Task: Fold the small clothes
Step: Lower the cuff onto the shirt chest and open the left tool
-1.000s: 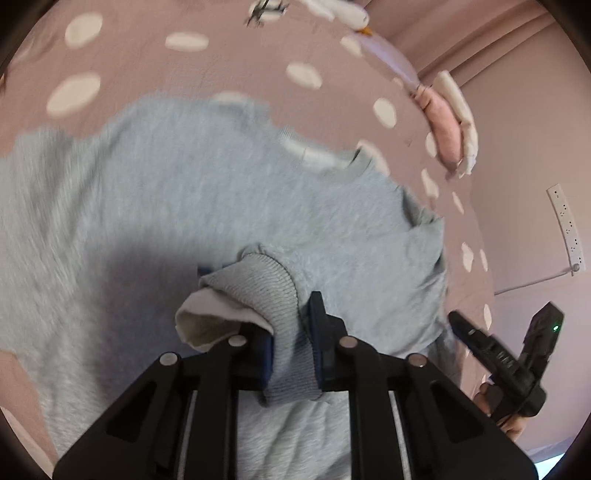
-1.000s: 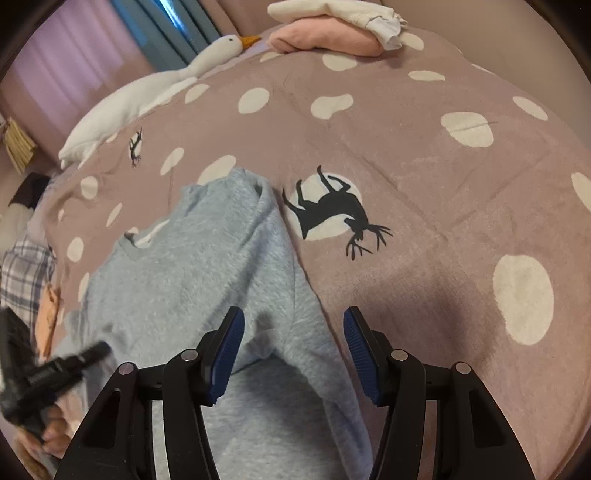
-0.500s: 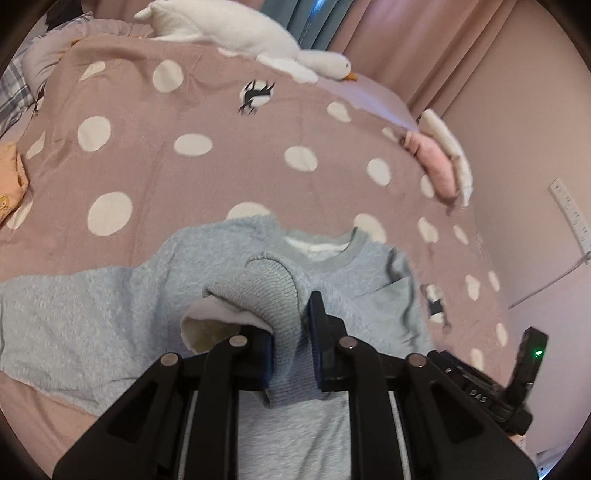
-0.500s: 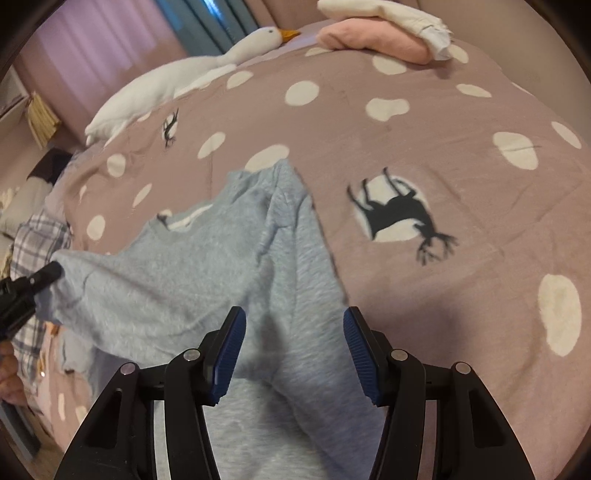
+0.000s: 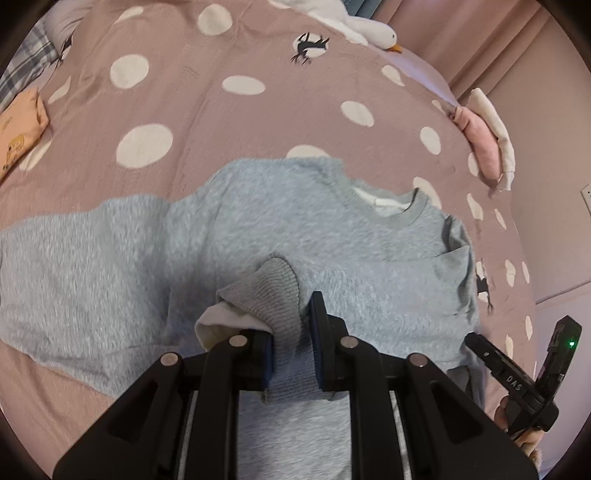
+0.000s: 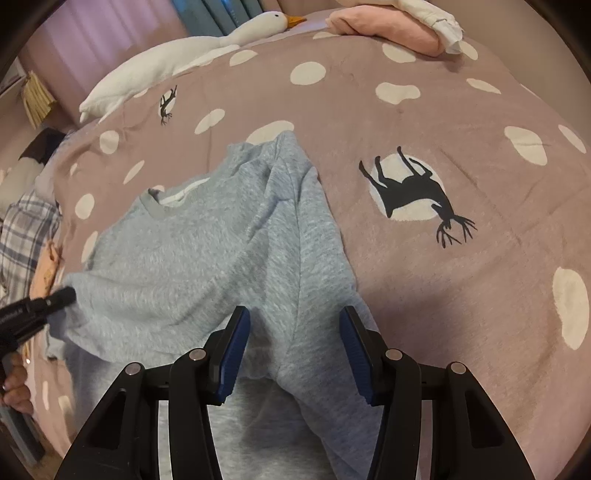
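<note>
A light grey sweatshirt (image 5: pixel 332 240) is spread on a bed, on a dusty-pink bedcover (image 5: pixel 184 92) printed with white dots and black deer shapes. The sweatshirt is laid face up, and its neckline (image 5: pixel 388 210) is pointed away from both cameras, toward the head of the bed, where a white goose plush toy (image 6: pixel 192 55) is seen. The long axis of the body is therefore directed from the near edge of the bed to the far side. The fabric is soft and fleecy, slightly fuzzy, while the collar and the cuff (image 5: pixel 273 295) are made of ribbed knit. A white inner lining is shown inside the neck opening and inside the cuff.

The cuff is pinched between the blue pads of the left gripper (image 5: pixel 291 347), which is closed tightly on it, so the sleeve is drawn across the chest. In the right wrist view, the right gripper (image 6: pixel 291 354) is held with its jaws apart over the other sleeve (image 6: pixel 314 258), which is folded along the side of the body; the jaws have just been closing a little, and the cloth between them is not pressed by the pads.

Folded pink and white clothes (image 6: pixel 399 26) are stacked at the far side.
</note>
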`<state>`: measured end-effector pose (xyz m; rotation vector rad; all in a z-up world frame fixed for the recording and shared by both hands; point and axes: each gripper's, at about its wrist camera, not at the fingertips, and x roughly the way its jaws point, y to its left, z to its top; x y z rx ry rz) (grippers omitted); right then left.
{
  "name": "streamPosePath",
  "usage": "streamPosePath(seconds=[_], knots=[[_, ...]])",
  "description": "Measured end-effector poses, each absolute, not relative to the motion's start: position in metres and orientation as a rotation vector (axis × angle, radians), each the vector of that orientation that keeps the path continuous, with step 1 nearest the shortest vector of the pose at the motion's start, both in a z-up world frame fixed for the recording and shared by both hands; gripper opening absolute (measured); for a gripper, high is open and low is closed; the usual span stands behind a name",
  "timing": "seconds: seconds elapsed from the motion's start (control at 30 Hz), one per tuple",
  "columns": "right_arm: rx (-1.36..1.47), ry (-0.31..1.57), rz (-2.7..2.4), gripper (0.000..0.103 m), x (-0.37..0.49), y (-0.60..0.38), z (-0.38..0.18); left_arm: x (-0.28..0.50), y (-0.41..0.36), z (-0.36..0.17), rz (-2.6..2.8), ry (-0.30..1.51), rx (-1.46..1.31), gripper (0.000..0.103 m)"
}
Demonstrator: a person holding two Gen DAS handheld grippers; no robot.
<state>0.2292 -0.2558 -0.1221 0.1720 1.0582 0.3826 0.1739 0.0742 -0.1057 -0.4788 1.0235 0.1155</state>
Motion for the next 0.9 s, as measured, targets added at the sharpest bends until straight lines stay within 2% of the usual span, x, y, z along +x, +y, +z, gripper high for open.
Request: streamPosePath(seconds=[0.27, 0.5, 0.9], knots=[[0.145, 1.058, 0.367, 0.053, 0.227, -0.25, -0.124, 0.168, 0.081, -0.125, 0.143, 1.072, -0.511, 0.019], [0.139, 1.06, 0.362, 0.053, 0.228, -0.249, -0.127, 0.163, 0.087, -0.14, 0.162, 1.113, -0.559, 0.027], [0.109, 1.061, 0.338, 0.053, 0.227, -0.245, -0.13, 0.156, 0.089, -0.145, 0.175, 1.099, -0.61, 0.032]])
